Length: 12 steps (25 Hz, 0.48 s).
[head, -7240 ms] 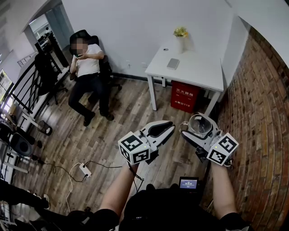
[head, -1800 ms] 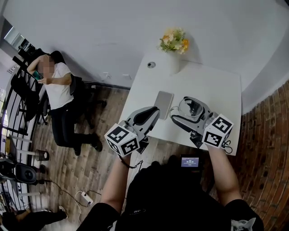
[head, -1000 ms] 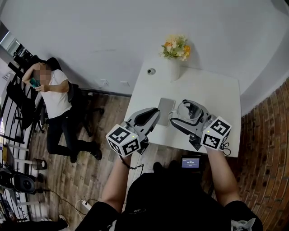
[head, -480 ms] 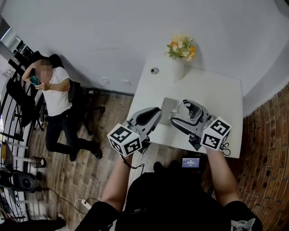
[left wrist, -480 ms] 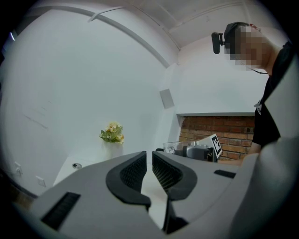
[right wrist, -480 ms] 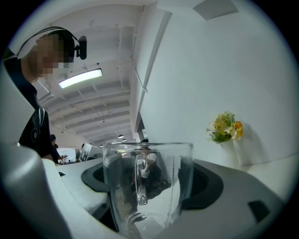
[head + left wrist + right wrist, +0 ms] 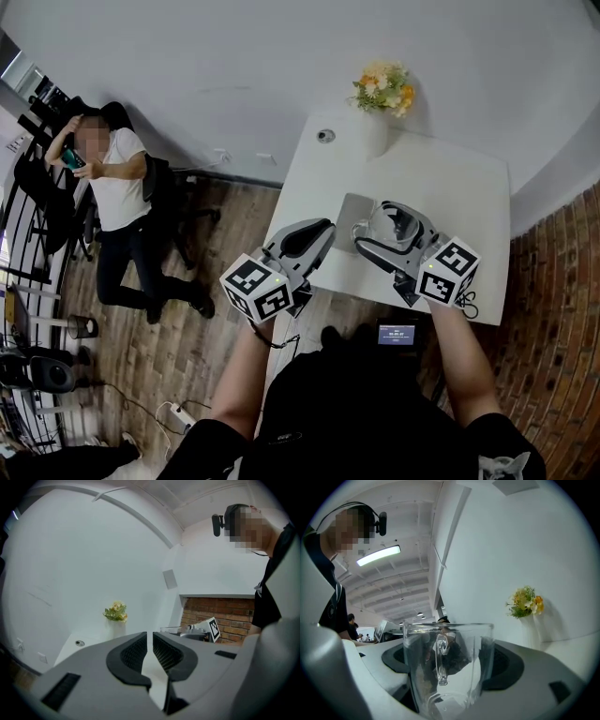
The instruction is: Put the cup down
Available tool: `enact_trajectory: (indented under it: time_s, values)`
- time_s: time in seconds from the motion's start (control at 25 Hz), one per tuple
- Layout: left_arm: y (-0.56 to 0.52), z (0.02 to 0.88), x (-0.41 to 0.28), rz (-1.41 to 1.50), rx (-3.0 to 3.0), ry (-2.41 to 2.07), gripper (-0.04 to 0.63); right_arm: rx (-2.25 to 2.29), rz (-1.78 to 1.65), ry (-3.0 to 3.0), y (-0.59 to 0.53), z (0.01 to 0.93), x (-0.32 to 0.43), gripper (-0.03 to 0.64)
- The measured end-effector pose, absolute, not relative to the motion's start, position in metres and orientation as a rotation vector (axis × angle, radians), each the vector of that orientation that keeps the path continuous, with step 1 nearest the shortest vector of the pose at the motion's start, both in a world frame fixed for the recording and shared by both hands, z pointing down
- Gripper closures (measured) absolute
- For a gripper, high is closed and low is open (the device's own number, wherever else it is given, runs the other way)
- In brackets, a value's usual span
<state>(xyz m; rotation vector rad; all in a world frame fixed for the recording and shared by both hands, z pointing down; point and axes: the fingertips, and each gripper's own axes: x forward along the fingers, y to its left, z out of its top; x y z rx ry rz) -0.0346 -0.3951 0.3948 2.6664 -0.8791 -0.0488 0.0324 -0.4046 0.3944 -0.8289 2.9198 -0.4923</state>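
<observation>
You are pinching the glass cup (image 7: 447,667) between the right gripper (image 7: 377,228) jaws. It is now hanging over the white table (image 7: 459,216) rather than the floor, apparently not yet set down. The left gripper (image 7: 153,641) is staying pressed together, empty. Lowering comes next.

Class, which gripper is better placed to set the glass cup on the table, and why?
Right. The right gripper holds the glass cup over the white table; the left gripper is shut and empty.
</observation>
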Motion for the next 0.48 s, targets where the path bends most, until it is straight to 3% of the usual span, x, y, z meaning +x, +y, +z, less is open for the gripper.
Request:
enact_trajectory:
  time_s: [0.48]
  values:
    - [-0.403, 0.416, -0.057, -0.033, 2.536, -0.986, 0.549, -0.828, -0.582, 3.042, -0.445, 0.49, 0.004, 0.198]
